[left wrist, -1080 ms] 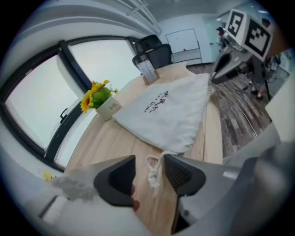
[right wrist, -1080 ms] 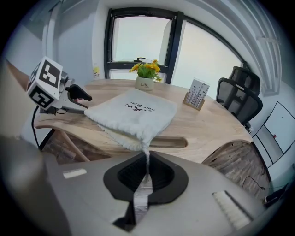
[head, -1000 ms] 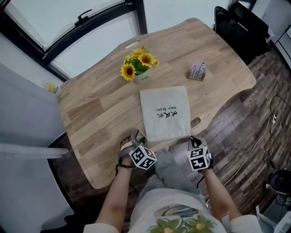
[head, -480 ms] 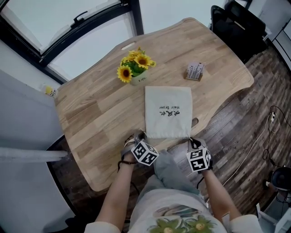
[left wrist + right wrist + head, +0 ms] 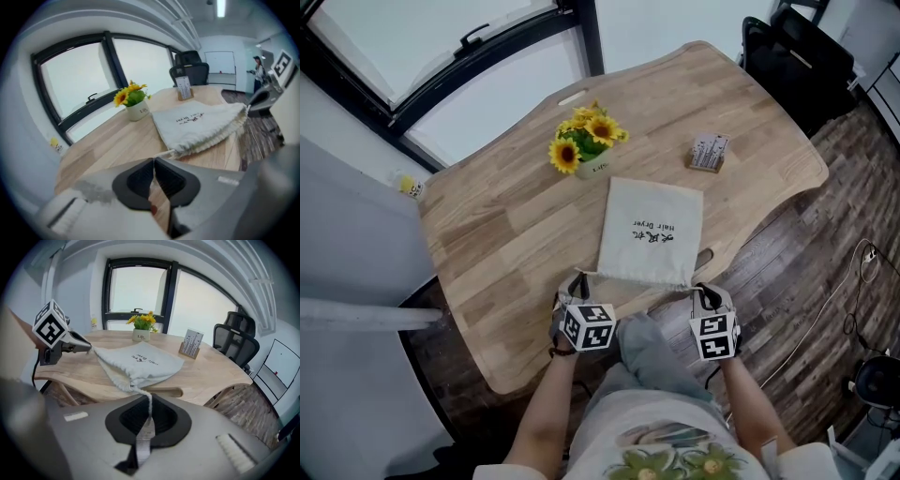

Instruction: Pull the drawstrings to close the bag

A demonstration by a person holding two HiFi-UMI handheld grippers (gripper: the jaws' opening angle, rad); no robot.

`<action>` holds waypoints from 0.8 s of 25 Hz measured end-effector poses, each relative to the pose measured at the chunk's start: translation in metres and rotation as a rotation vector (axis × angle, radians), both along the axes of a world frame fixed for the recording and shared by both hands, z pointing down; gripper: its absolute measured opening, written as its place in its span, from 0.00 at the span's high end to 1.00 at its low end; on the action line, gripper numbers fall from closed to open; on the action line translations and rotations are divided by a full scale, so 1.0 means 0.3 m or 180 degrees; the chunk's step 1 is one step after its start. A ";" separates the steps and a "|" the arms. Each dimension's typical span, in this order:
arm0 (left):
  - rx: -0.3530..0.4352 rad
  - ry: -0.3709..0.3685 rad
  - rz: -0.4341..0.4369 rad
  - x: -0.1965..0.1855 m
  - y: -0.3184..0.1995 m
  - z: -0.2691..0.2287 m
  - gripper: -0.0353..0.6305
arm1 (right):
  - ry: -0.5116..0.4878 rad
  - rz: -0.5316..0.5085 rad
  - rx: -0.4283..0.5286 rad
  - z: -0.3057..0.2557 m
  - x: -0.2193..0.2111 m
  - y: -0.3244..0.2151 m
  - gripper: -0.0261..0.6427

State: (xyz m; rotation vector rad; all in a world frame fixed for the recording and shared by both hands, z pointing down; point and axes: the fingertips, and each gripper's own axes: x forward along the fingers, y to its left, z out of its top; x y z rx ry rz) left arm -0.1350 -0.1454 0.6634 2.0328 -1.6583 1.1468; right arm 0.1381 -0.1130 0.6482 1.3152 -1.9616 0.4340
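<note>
Bag (image 5: 652,232) lay on counter (image 5: 506,234), gathered mouth at near edge, between both grippers. Left hand-held gripper (image 5: 577,279) had just been closing, pinching left drawstring (image 5: 165,152); right hand-held gripper (image 5: 703,292) clamped right drawstring (image 5: 149,401). Pull probably outward along mouth.

**Grey grippers, cream printed shirt**

The left gripper (image 5: 578,278) and right gripper (image 5: 704,292) have grey shells, black ribbed pads (image 5: 140,179) and a white cube (image 5: 589,325) with black square markers. The person wears a cream shirt (image 5: 619,427) with a green-and-yellow print, and grey trousers (image 5: 652,352).
</note>
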 end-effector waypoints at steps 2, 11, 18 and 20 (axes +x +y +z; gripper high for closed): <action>0.0076 0.0165 -0.0280 -0.030 -0.003 -0.033 0.92 | -0.0106 0.0051 0.0126 -0.044 -0.015 -0.016 0.95; 0.0254 0.0158 -0.0921 -0.124 0.027 -0.144 0.92 | -0.0423 0.0031 0.0657 -0.258 -0.086 -0.062 0.95; -0.0659 -0.0023 -0.0714 -0.125 0.214 0.019 0.92 | -0.0295 -0.0047 0.0393 -0.185 -0.091 0.025 0.96; -0.0793 -0.0112 -0.0532 -0.122 0.258 0.075 0.92 | -0.0234 -0.0119 0.0293 -0.141 -0.101 0.053 0.95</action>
